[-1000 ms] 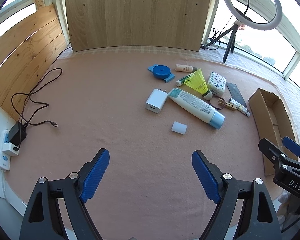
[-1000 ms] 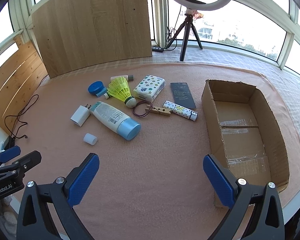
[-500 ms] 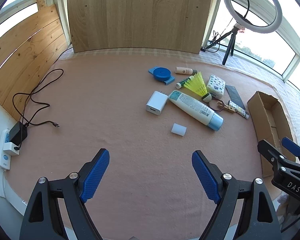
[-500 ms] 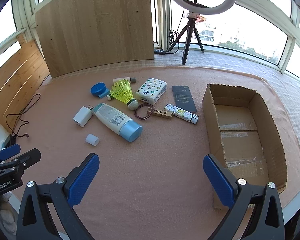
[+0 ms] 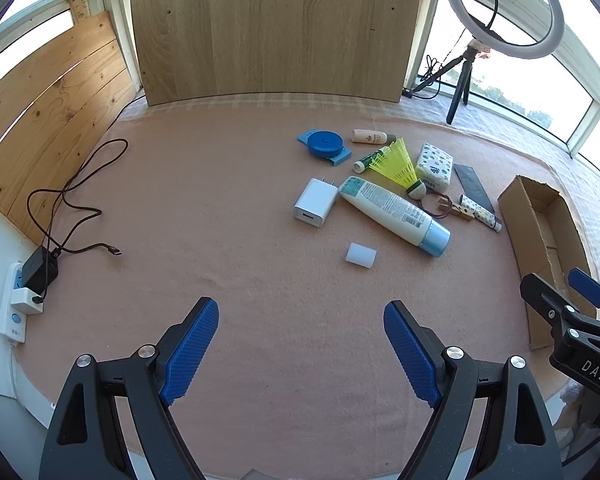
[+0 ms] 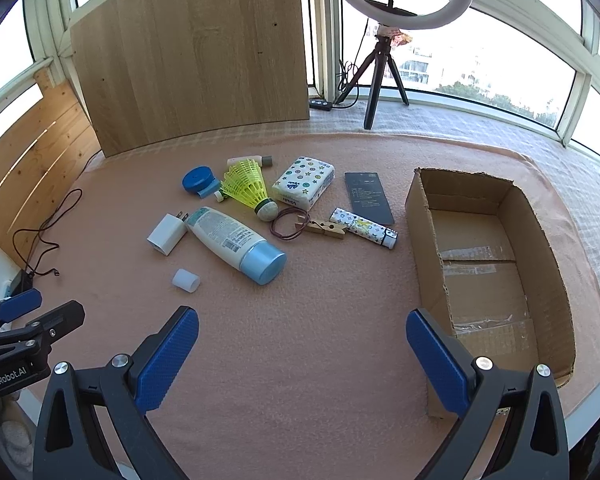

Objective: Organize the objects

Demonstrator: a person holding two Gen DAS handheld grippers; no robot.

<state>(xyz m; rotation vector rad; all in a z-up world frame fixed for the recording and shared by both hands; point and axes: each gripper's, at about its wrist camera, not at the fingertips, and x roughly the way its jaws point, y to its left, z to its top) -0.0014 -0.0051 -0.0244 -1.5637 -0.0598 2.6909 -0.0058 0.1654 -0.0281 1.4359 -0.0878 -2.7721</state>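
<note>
Right wrist: gripper (image 6: 302,354) agape, empty.

Side-by-side wrist views, shared clutter (image 5: 384,196)

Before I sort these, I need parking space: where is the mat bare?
Bare: the wide stretch between the cable and the charger, and the near strip by both open grippers, left and right. The box is empty. Crowded: from bottle to shuttlecock.
</note>
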